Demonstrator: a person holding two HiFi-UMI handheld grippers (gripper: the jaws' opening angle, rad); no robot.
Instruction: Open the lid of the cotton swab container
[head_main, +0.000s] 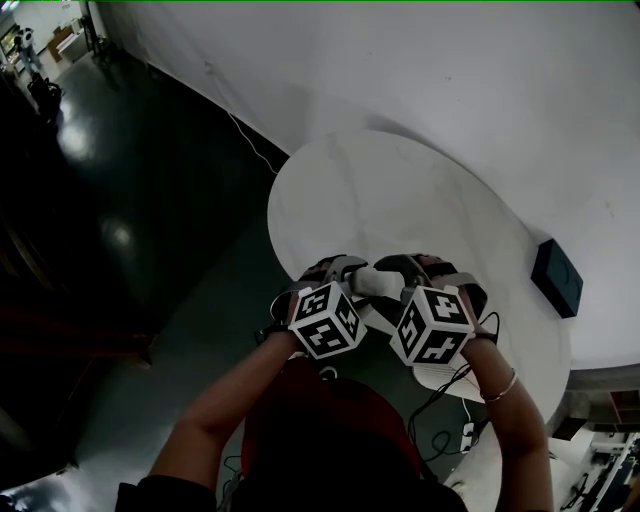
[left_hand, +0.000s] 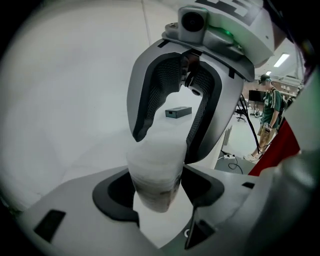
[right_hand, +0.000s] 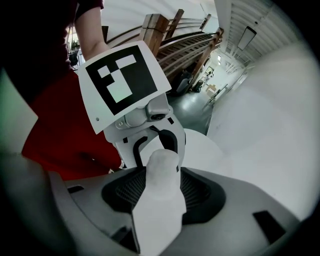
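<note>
Round white table (head_main: 380, 200) brightly and evenly lit, with soft shadows. Left of the table, the dark glossy floor (head_main: 150, 260) shows bright glare spots. Both gripper views bulge fisheye-style, corners black. At the table's near edge, the close cotton swab container (left_hand: 155, 170) is blurred and washed out.

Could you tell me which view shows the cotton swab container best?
The left gripper view: the cotton swab container stands centred, its translucent wall clear. The right gripper view shows a blurred white shape; the head view, only a small patch.
</note>
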